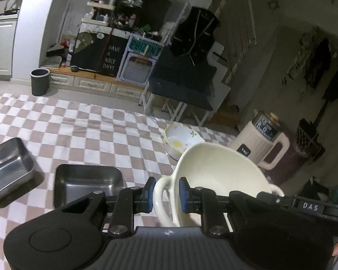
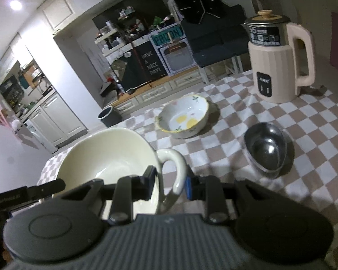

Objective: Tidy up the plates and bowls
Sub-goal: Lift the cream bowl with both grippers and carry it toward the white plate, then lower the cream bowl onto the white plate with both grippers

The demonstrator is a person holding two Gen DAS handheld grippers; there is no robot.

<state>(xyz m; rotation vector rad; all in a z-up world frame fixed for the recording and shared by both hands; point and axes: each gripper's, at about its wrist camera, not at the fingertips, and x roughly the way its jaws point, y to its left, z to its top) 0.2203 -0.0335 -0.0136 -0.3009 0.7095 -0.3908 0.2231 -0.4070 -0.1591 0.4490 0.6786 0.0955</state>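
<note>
We hold the cream bowl [image 1: 216,173] between both grippers, one at each loop handle. The left gripper [image 1: 164,194] has its fingers [image 1: 149,193] set either side of one handle and the bowl wall, pinching there; the right gripper [image 2: 169,185] does the same at the opposite handle [image 2: 174,168], though the right wrist view does not settle whether its pads press fully. The bowl appears raised and tilted above the checked surface [image 1: 78,130], near its edge.

We judge the bowl to be glazed ceramic: stiff, fairly heavy, slick and liable to chip on impact. The handles are the correct holding points; the smooth rim offers the pads less purchase. We keep both sides level so the load does not twist out of one pinch.

Candidate resting places lie ahead: the flowered bowl [image 2: 183,117] beside the kettle [image 2: 279,60], and the round steel bowl [image 2: 267,148]. Two square steel trays [image 1: 87,184] sit to the left. Nesting ceramic on ceramic calls for a slow, gentle descent.
</note>
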